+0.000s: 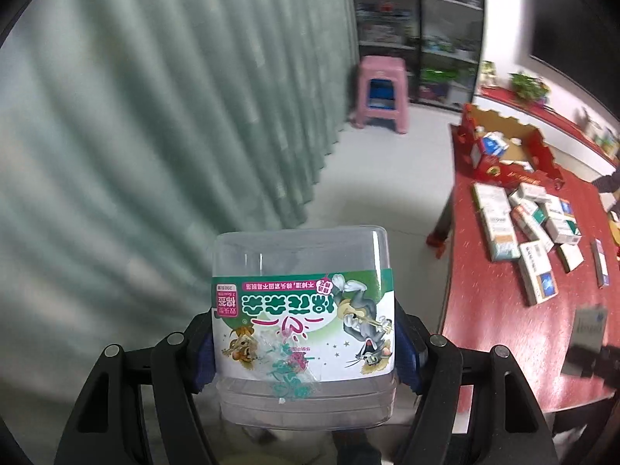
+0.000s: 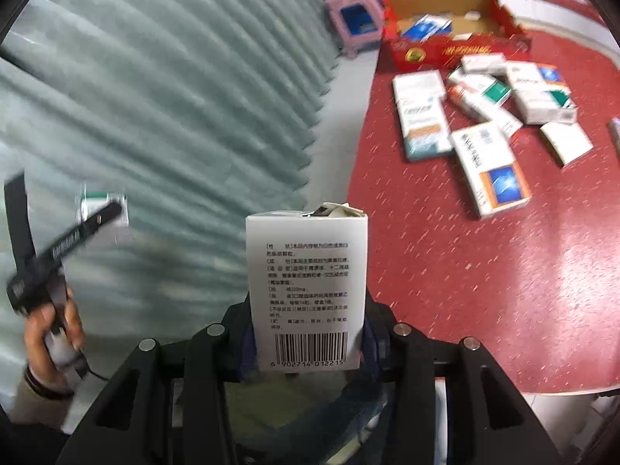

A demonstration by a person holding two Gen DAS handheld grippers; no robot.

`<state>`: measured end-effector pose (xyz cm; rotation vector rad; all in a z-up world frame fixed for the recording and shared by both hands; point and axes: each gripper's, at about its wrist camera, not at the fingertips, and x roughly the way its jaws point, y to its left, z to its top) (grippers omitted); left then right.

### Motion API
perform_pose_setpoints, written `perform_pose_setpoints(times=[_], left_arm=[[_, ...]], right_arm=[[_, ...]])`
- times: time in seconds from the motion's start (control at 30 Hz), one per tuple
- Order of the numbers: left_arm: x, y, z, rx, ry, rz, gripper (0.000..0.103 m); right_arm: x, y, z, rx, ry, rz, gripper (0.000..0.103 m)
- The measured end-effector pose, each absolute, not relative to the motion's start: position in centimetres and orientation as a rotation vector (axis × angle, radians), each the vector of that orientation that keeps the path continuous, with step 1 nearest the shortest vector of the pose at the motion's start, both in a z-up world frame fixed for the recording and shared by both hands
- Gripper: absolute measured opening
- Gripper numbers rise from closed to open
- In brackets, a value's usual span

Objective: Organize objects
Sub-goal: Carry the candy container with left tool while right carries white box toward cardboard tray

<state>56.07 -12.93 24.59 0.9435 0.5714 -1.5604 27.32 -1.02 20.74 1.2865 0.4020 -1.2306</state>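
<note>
My left gripper (image 1: 304, 348) is shut on a clear plastic cotton swab box (image 1: 302, 255) with a green cartoon label. Its blue pads (image 1: 203, 352) press on both sides, and the box hangs over the floor, left of the red table (image 1: 496, 310). My right gripper (image 2: 308, 333) is shut on a white medicine box (image 2: 306, 263), barcode side towards the camera, top flap ajar, off the table's left edge. On the table lie several loose medicine boxes (image 2: 488, 162). At the table's far end stands a red cardboard box (image 2: 445, 52) with a few boxes inside.
A green curtain (image 1: 155, 116) fills the left side. A pink stool (image 1: 381, 93) and dark shelves (image 1: 418, 31) stand beyond it. A person's hand (image 2: 54, 333) on the other gripper's handle shows at the left of the right wrist view. A grey packet (image 1: 587, 341) lies near the table's front.
</note>
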Motion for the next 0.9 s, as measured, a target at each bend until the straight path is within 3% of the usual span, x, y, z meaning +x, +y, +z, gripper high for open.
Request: perform_pose_setpoints(times=[0.17,0.37,0.6,0.67,0.9], left_arm=[[52.3,-18.1,26.1,0.933,0.637,-1.674,0.076],[47.7,-24.0,27.3,0.986,0.57,-1.821,0.076],[40.5,-33.0,22.9,1.2,0.443,-2.109,0.076],[38.2,-34.7,21.9,1.285,0.353,-2.227,0.076],[32.4,-37.5,23.1,1.382,0.183,-2.468,0.076]], right_arm=[[25.4,-3.6,20.8,1.326,0.276,-1.314,0.042],[24.2,-6.3,22.0,1.343,0.19,-1.447,0.042],[26.1,-8.3,20.3,1.494,0.025,-1.78,0.042],[27.2,-8.6,20.5,1.568,-0.162,-1.835,0.042],[30.7,-8.5,23.4,1.539,-0.32,-2.021,0.042]])
